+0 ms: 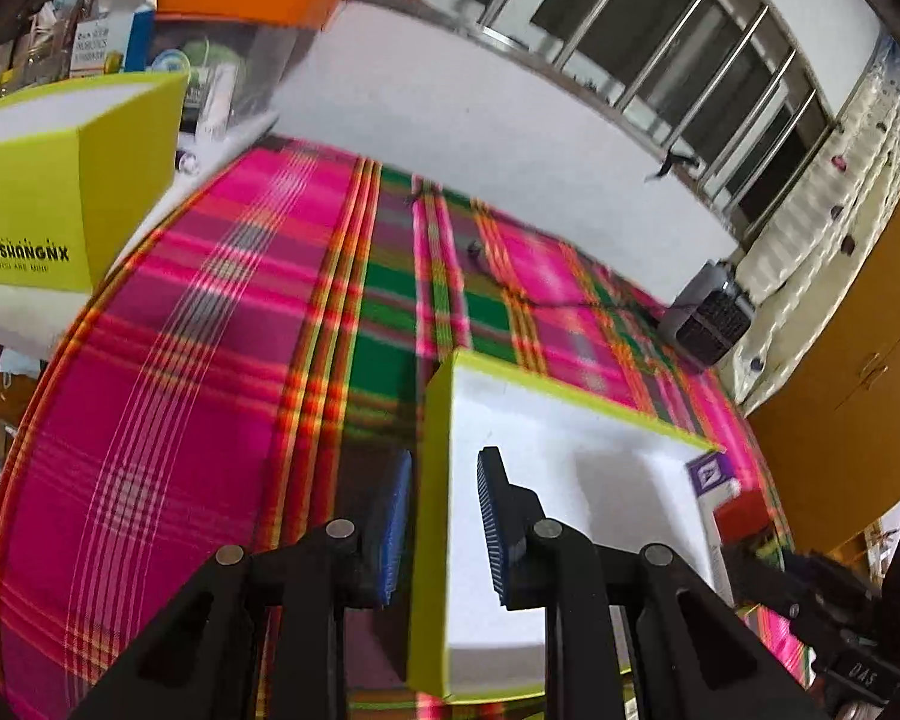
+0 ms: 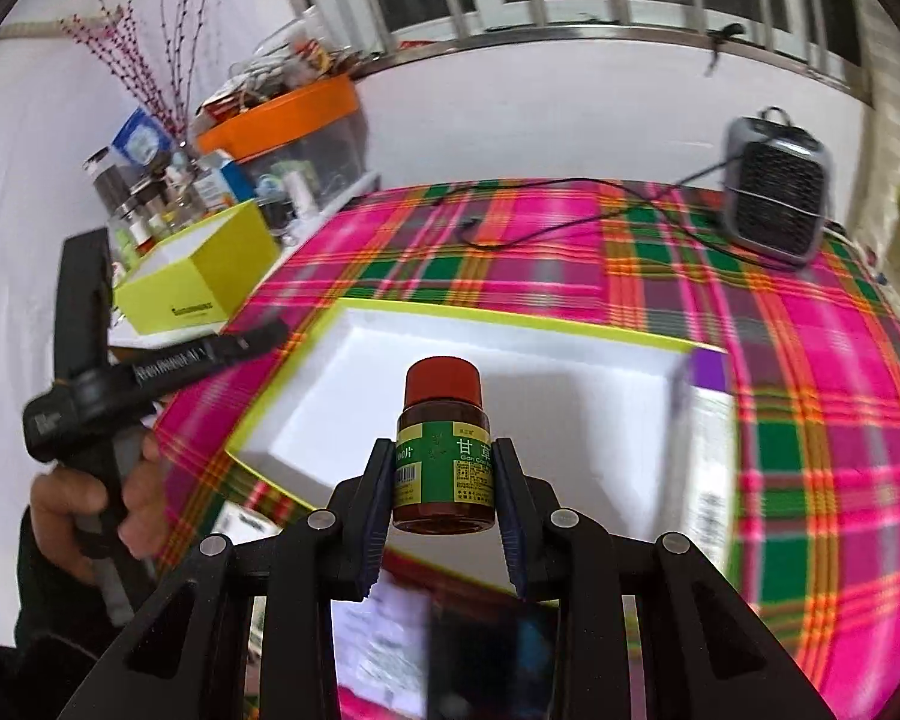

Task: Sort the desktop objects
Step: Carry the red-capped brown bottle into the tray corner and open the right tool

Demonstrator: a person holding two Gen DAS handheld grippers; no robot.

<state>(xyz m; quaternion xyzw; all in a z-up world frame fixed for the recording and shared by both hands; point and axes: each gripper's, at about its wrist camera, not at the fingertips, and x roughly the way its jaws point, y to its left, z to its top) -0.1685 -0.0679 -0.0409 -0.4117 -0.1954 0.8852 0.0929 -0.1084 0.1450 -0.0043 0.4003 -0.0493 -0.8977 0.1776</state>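
A shallow white tray with a yellow-green rim (image 1: 570, 405) (image 2: 510, 319) lies on the plaid tablecloth. My left gripper (image 1: 447, 456) is shut on the tray's left wall, one blue pad outside and one inside. In the right wrist view that gripper (image 2: 258, 339) shows at the tray's left corner, held by a hand (image 2: 60, 504). My right gripper (image 2: 444, 445) is shut on a brown medicine bottle (image 2: 443, 480) with a red cap and green label, upright above the tray's near side. A purple and white box (image 2: 711, 420) (image 1: 711, 474) lies against the tray's right side.
A yellow-green box (image 1: 60, 198) (image 2: 198, 282) stands at the table's left edge, with jars and an orange-lidded container (image 2: 294, 114) behind it. A grey desk heater (image 2: 774, 204) (image 1: 714, 312) sits at the far right, its black cable (image 2: 570, 216) running across the cloth. Papers (image 2: 384, 630) lie below the right gripper.
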